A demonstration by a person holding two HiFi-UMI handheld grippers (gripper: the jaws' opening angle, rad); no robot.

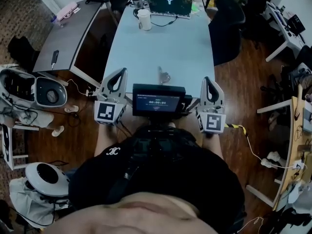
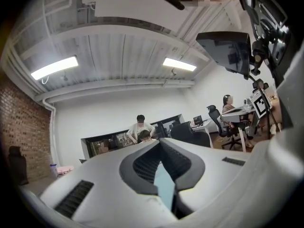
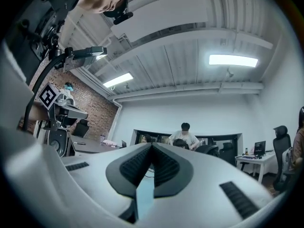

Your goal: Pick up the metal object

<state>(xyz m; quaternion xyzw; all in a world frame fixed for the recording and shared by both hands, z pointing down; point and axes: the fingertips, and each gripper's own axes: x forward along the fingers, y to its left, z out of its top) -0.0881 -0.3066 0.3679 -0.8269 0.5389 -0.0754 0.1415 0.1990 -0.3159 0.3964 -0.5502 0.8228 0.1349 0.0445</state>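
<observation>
The metal object point(image 1: 163, 75), small, grey and shiny, lies on the light blue table point(image 1: 190, 48) near its front edge. In the head view it sits between my two grippers and a little beyond them. My left gripper point(image 1: 122, 71) is at the table's front left corner, held level, with its jaw tips together point(image 2: 159, 141) and nothing between them. At the front right edge, my right gripper point(image 1: 208, 79) points slightly upward, its jaws closed tip to tip point(image 3: 152, 145) and empty. Neither gripper view shows the object.
A small dark screen point(image 1: 158, 100) hangs between the grippers, in front of the person's chest. At the table's far end stand a white cup point(image 1: 144, 19) and an open laptop point(image 1: 169, 6). A black chair point(image 1: 226, 23) stands to the right, a grey desk point(image 1: 73, 33) to the left.
</observation>
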